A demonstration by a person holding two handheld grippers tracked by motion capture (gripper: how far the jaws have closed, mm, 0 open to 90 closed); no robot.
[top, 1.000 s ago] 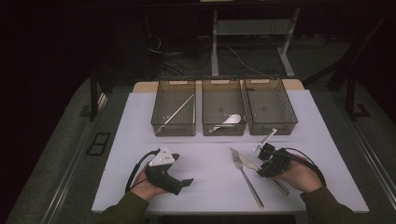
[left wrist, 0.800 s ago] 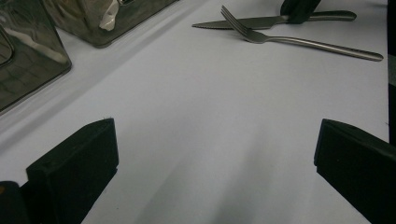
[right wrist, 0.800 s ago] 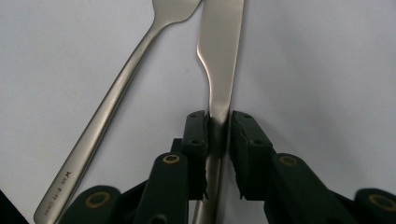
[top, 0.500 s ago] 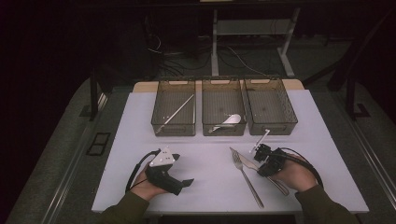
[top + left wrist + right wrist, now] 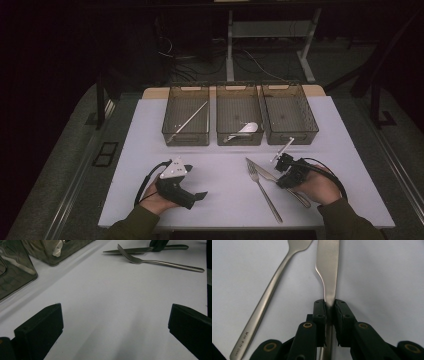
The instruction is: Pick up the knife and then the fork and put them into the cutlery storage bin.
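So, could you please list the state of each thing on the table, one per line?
right gripper: jaws just closed, shut on the knife
knife: flat on the table, gripped at the handle
fork: lying loose beside the knife
left gripper: jaws open, nothing between them
left bin: holds a thin stick
middle bin: holds a white spoon
right bin: looks empty

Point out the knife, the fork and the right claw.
knife (image 5: 328, 267): right gripper view, on its blade.
fork (image 5: 265, 192): high view, mid-handle.
right claw (image 5: 330, 308): right gripper view, between its fingertips.
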